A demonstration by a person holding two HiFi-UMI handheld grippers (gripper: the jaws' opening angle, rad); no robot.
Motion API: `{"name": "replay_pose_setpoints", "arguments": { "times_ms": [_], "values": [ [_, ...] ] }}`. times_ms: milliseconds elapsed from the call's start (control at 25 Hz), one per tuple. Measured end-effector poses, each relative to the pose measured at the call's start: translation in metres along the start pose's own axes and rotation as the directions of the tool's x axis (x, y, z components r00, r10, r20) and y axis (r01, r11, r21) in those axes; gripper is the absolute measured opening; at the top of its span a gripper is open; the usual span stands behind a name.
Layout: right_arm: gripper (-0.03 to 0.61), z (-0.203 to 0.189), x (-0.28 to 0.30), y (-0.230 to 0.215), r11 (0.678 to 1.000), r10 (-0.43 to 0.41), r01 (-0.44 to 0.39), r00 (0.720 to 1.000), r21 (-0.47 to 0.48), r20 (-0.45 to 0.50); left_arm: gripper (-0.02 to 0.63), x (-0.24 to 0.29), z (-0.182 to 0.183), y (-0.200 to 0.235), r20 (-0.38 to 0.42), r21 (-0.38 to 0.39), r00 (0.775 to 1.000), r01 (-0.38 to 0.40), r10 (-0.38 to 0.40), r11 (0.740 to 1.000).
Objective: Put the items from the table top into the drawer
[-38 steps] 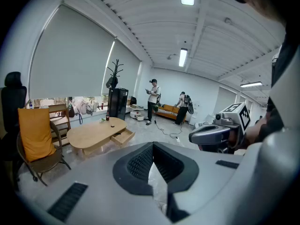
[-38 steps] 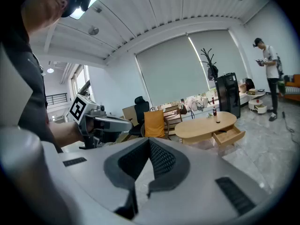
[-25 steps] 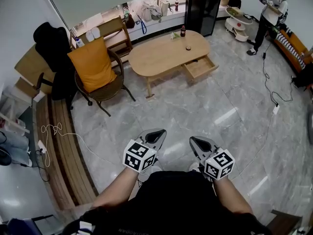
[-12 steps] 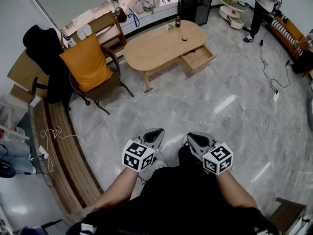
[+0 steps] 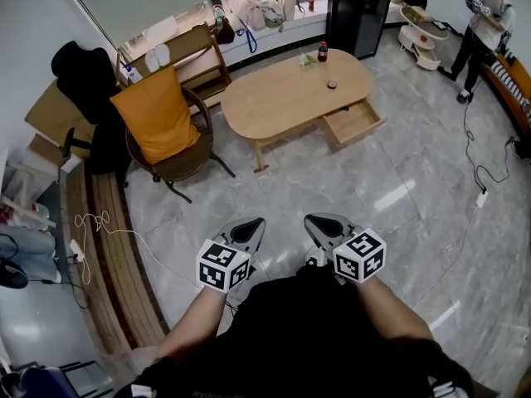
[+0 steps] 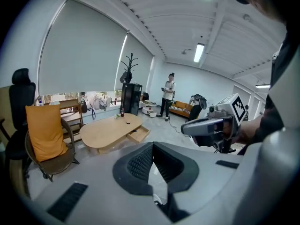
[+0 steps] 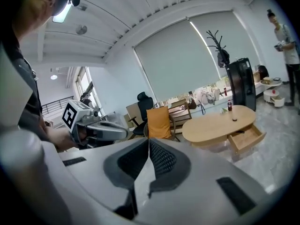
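Note:
A long way ahead stands the oval wooden table (image 5: 286, 94), with its drawer (image 5: 353, 123) pulled open at the right end. On the top stand a dark bottle (image 5: 323, 52), a small dark round item (image 5: 332, 84) and a small green thing (image 5: 309, 58). My left gripper (image 5: 251, 225) and right gripper (image 5: 311, 220) are held close to my body over the floor, side by side, both shut with nothing in them. The right gripper view shows the table (image 7: 218, 123), the drawer (image 7: 246, 137) and the bottle (image 7: 229, 106) far off.
A wicker chair with an orange cushion (image 5: 156, 114) stands left of the table, with a wooden chair (image 5: 191, 52) behind it. A black cabinet (image 5: 358, 11) lies beyond the table. A person (image 5: 485, 23) stands far right. Cables (image 5: 477, 168) trail over the grey tiled floor.
The head view has swung slightly, so the table sits a bit further right. Both grippers drifted a little left and stay shut. The person at far right has shifted.

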State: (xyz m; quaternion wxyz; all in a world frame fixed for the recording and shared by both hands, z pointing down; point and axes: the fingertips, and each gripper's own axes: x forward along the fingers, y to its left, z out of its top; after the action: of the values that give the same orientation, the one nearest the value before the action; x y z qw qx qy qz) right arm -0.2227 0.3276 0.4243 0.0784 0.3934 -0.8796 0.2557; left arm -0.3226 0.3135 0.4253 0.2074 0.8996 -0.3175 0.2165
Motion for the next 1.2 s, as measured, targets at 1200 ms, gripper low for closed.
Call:
{"name": "replay_pose_setpoints", "arguments": {
  "times_ms": [1200],
  "values": [
    [0.005,0.120,-0.011,-0.341,0.942,-0.330,0.329,0.944,0.056,0.007,0.005,0.350,0.218,0.037,-0.073,0.050,0.941,0.335,-0.331,0.941]
  ]
}}
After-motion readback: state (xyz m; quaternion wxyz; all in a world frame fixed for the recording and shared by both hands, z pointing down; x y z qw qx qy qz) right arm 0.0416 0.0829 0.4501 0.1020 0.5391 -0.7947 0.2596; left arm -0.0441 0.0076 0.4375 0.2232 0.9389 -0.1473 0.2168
